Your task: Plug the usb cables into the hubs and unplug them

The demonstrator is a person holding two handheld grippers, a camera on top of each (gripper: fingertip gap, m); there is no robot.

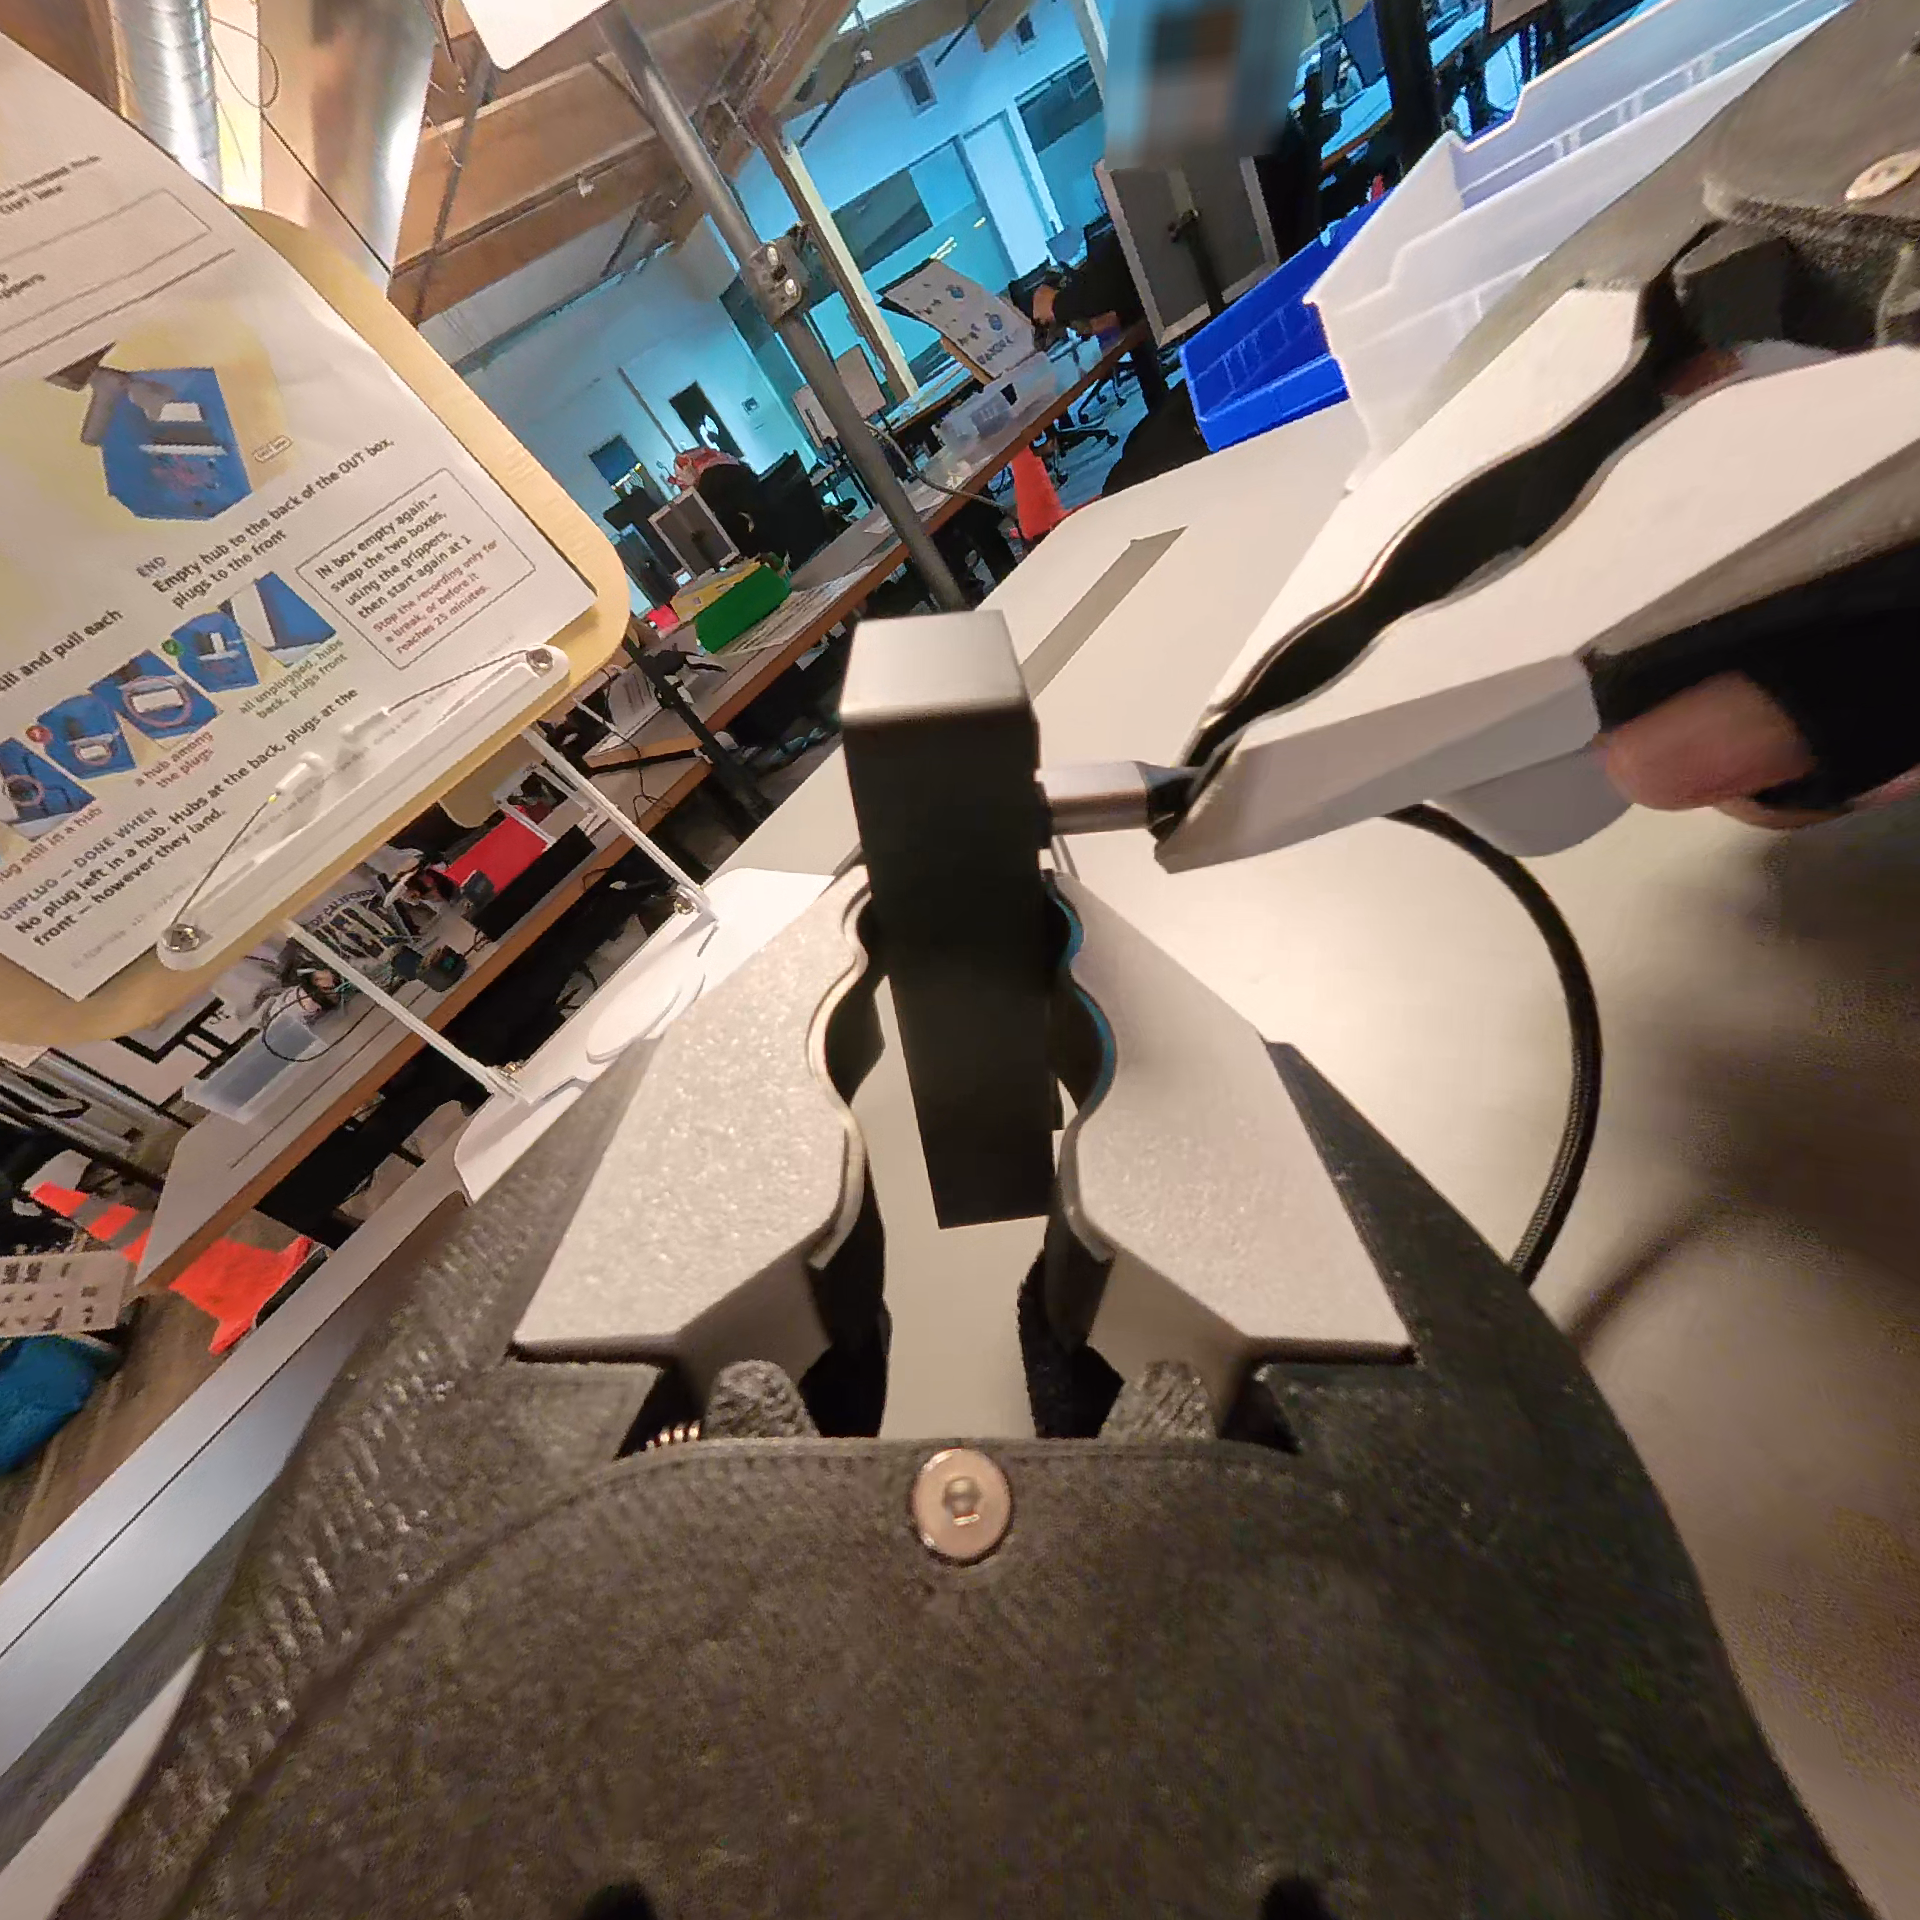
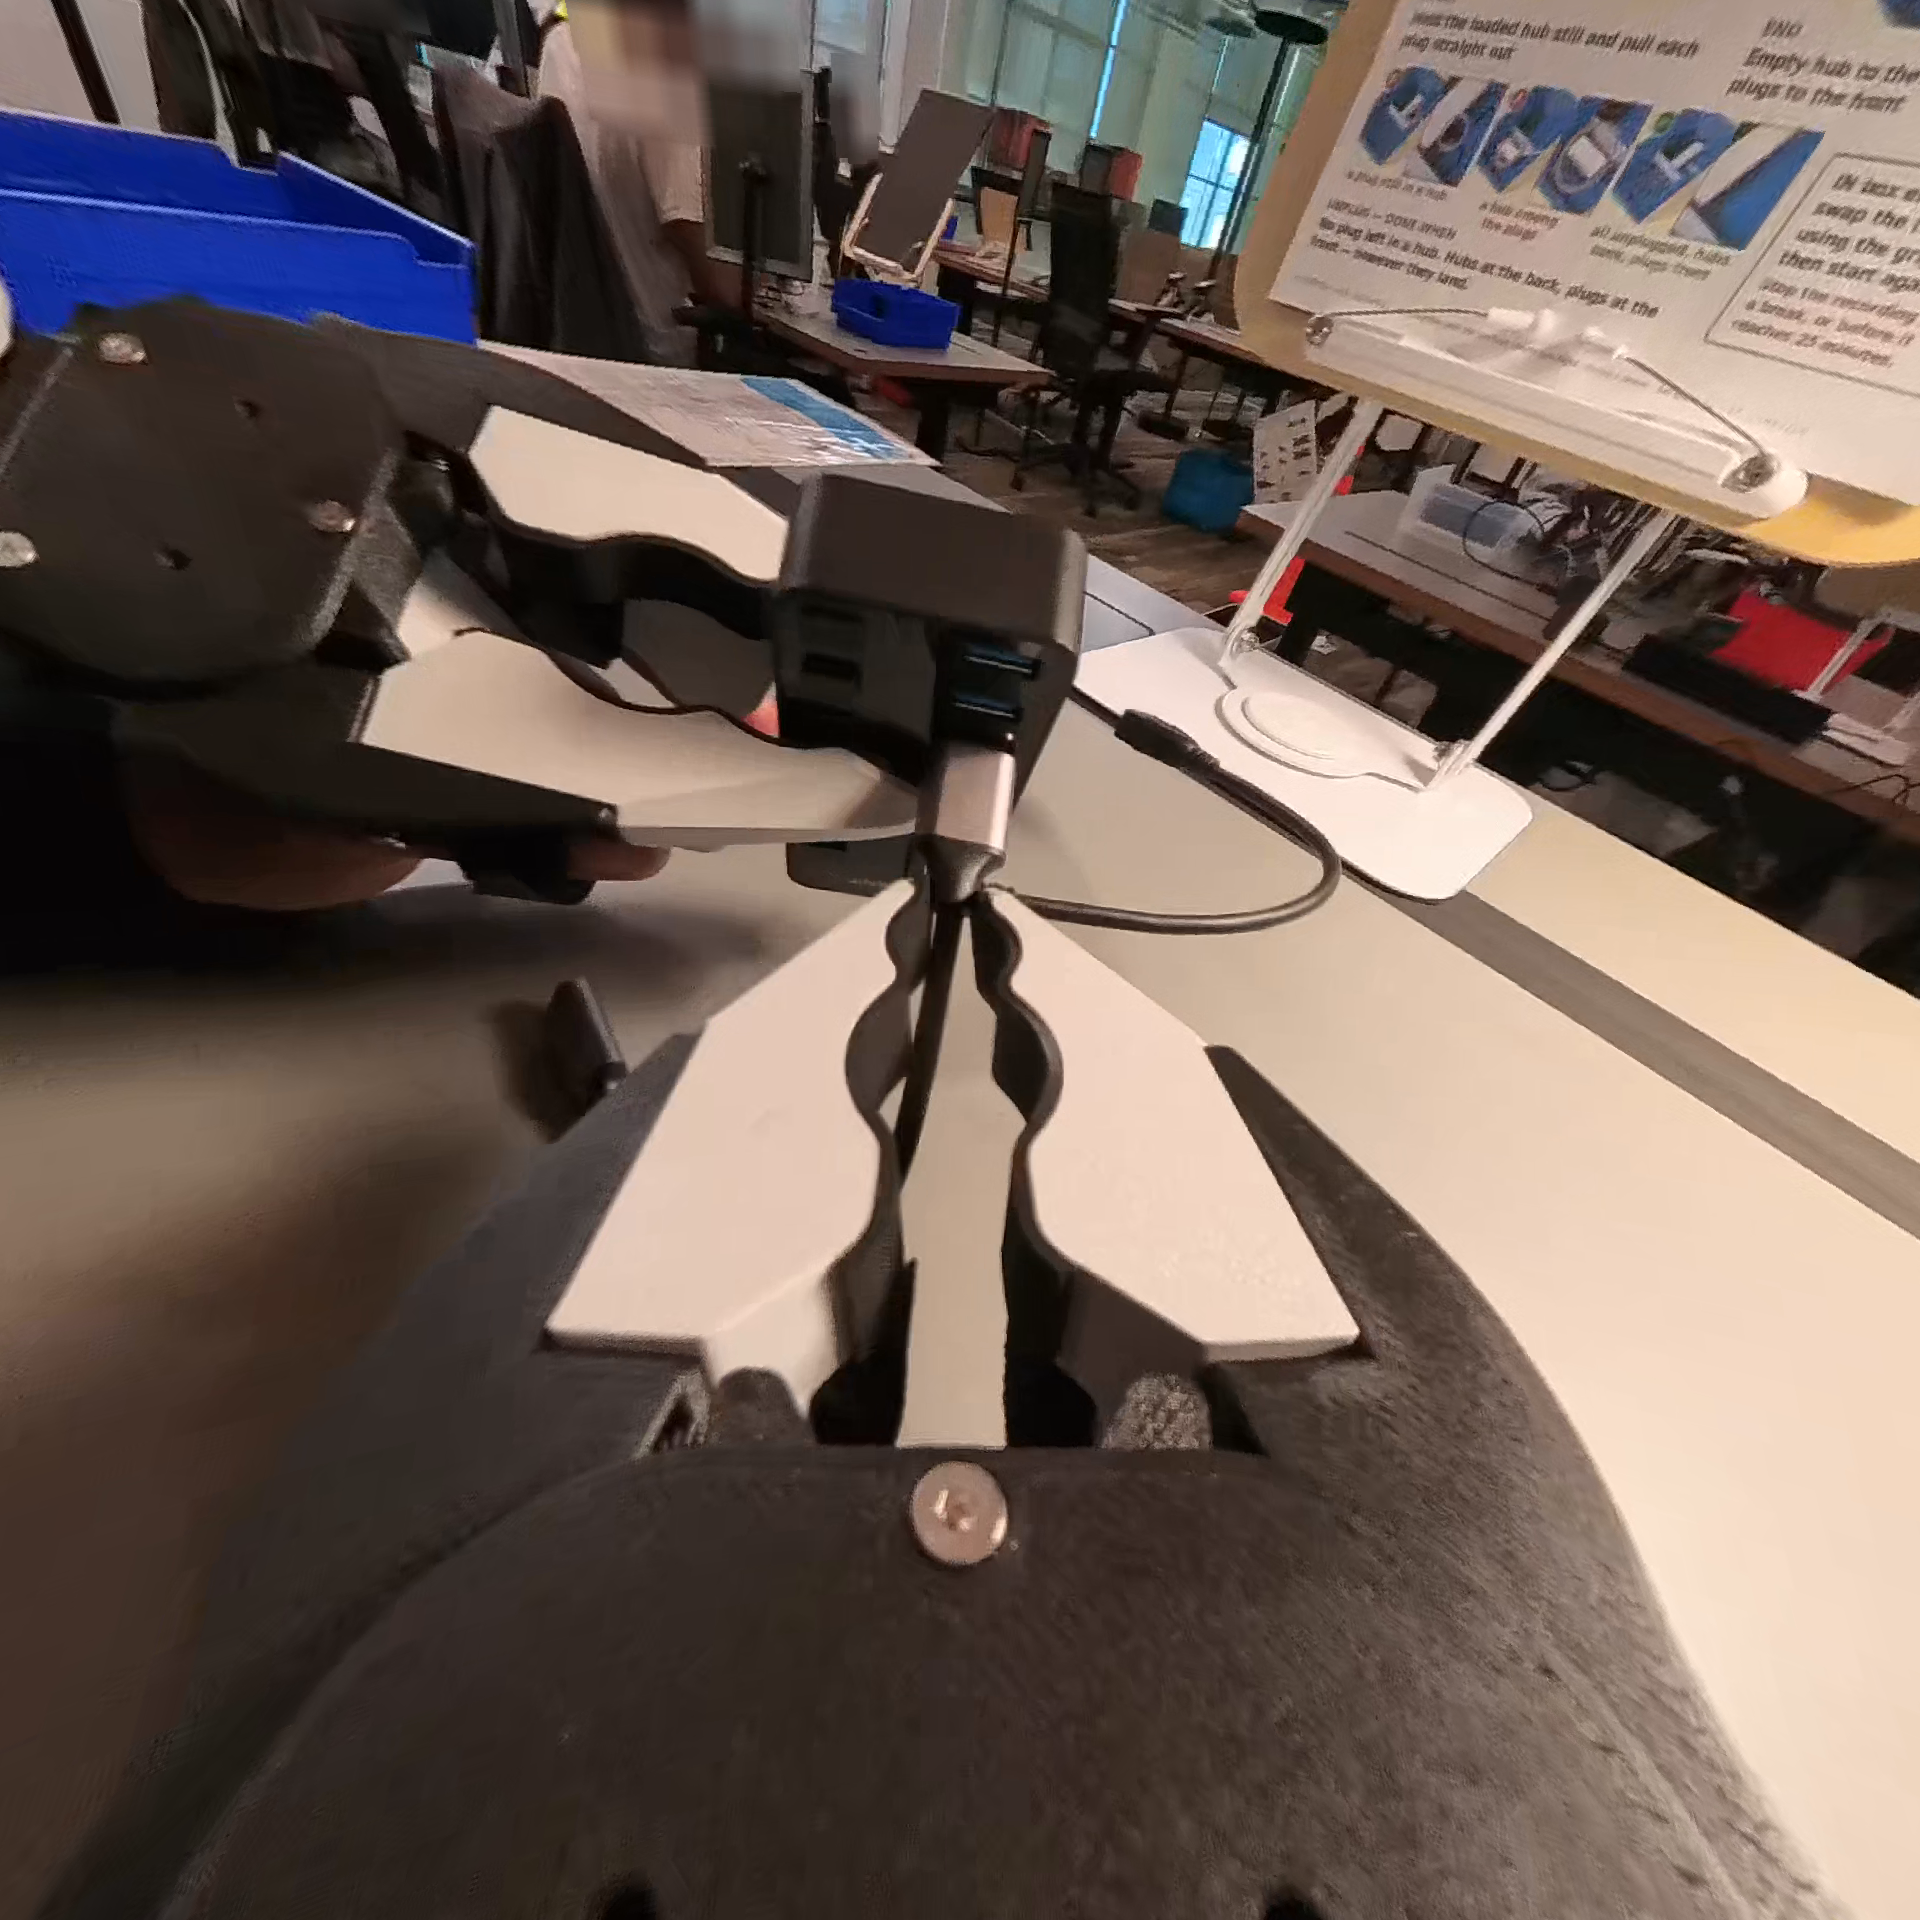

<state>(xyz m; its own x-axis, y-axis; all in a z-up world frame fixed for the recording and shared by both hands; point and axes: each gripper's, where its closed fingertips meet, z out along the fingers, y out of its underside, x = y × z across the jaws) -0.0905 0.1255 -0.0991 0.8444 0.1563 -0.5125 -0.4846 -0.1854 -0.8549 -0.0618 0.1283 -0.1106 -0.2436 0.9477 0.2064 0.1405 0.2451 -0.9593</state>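
The step in hand is the meeting of plug and hub, above the worktop [image 2: 1351, 1195]; whether the plug goes in or comes out, I cannot tell from this moment alone.

The left tool [image 1: 961, 935] is closed on the black hub [image 1: 940, 831] and holds it upright, lifted off the worktop, near the far edge where the stand with the instruction sheet [image 1: 239, 499] is. The right tool [image 2: 951, 899] is closed on the dark collar just behind the silver plug [image 2: 966, 805]. The tip of the plug is at a port on the lower part of the hub's port face; how deep it sits is not clear.

The next move, I think, calls for a straight push or pull along the line of the plug, while the left tool keeps the hub from turning.

The hub is a small matte black block with several ports, two of them blue inside. The black braided cable [image 2: 1195, 914] curves loose over the worktop toward the stand, and its other end lies there free.
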